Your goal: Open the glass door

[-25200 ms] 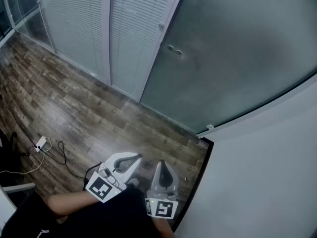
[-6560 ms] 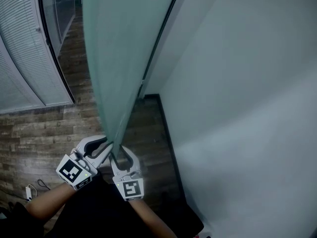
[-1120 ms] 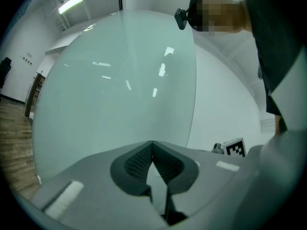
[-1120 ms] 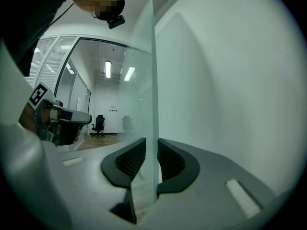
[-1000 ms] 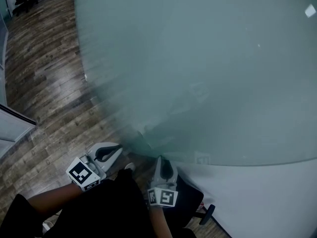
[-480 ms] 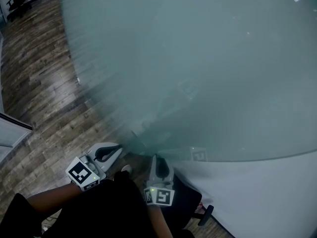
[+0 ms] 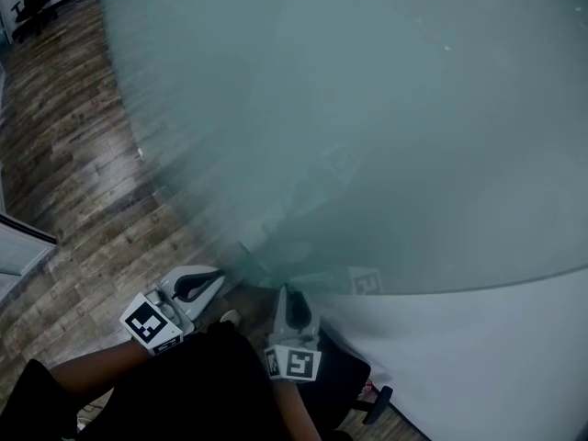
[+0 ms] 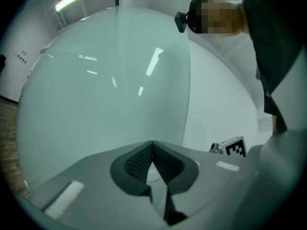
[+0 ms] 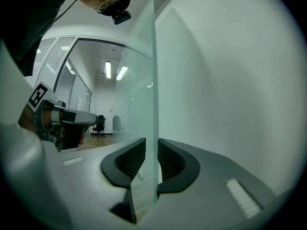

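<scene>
Right gripper view shows the right gripper (image 9: 151, 147) with its fingers (image 9: 170, 159) clamped narrowly on the free edge of the glass door (image 9: 143, 95) — the pane stands close to a white wall (image 9: 230, 80), so the opening swing looks nearly done, and next comes a steady last push, then release. Left gripper (image 8: 152, 147) has its fingers pinched together, empty, near the glass face — contact is unclear, and hinges and handle are out of view.
</scene>
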